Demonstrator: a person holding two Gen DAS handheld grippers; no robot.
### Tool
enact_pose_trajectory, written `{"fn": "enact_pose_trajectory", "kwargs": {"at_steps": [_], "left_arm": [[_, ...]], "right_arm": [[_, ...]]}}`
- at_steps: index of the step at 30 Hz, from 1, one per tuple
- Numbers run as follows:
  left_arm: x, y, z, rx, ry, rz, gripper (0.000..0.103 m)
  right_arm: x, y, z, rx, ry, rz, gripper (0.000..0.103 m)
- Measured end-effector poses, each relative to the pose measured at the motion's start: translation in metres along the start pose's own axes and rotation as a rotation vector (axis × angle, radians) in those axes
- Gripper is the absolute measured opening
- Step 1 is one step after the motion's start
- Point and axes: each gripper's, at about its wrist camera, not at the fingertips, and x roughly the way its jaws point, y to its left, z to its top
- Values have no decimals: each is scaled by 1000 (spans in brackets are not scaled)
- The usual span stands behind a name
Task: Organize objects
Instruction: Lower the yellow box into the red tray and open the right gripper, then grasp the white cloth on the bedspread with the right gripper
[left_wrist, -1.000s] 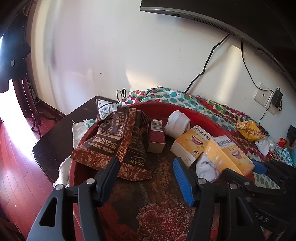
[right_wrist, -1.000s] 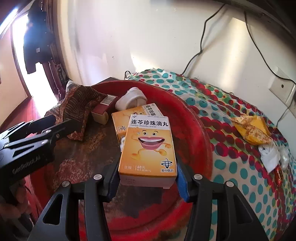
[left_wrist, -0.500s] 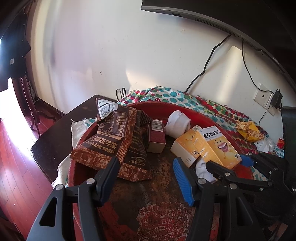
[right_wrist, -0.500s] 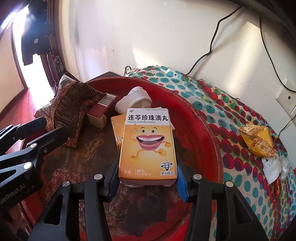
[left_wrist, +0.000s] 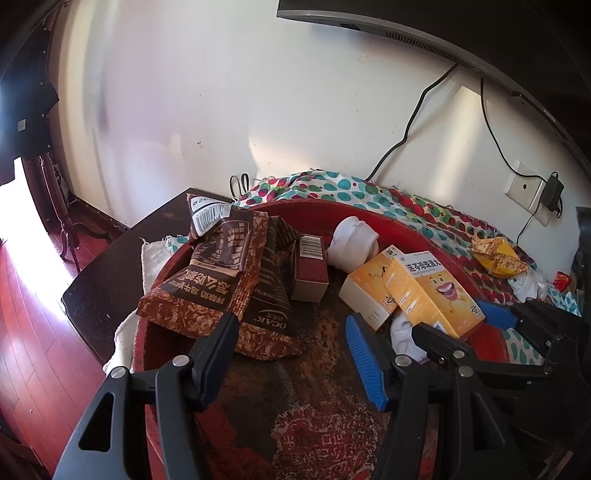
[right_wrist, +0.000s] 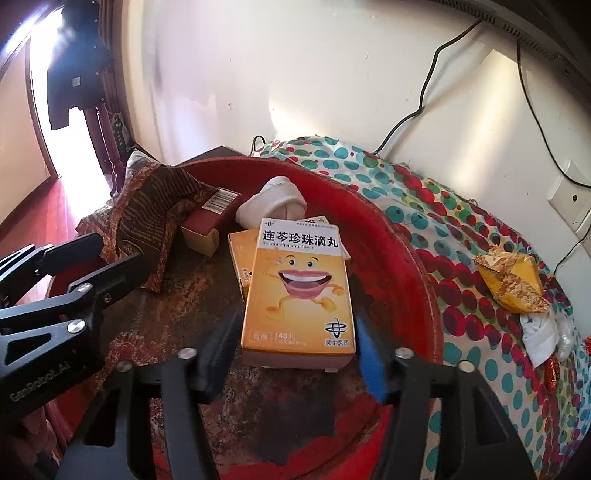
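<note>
Sunlit white wall (left_wrist: 184, 110) backs a dark worktop (left_wrist: 110, 273) partly draped with a spotted cloth (right_wrist: 461, 258), and a big red tray (right_wrist: 417, 266) sits on it. Inside the tray lie brown snack bags (left_wrist: 218, 269) at the left, a dark red box (left_wrist: 309, 267) beside them, and a rolled white sock (left_wrist: 352, 243) toward the far rim. An orange medicine box (right_wrist: 299, 288) with a grinning cartoon face rests on a second orange box (left_wrist: 364, 291), tilted, with another white sock (left_wrist: 404, 334) under its near end. The right tool (right_wrist: 295, 354) sits around the near end of the top box; its jaws have just been opening and now stand clear of the carton's sides, so it is released. The left tool (left_wrist: 291, 350) hovers over the bare middle of the tray with its jaws spread and nothing between them. On the cloth outside the tray lies a crumpled yellow wrapper (right_wrist: 513, 284), with white wadding (right_wrist: 539, 332) just beside it.
</note>
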Motion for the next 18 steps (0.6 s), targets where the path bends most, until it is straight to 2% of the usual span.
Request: {"fn": "enact_pose_trajectory", "kwargs": {"at_steps": [7,12,18], "left_arm": [[0,-2,-1,12,1,4,62],[0,-5,-2,28,0,10,62],[-1,-10,-4,51,-6,18,62]], "right_arm": [[-16,-9,-5,28,-27,21,70],[-36,-29,-16,86,-62,36,73],[-59,-82,-42,153,-85,-43,77]]}}
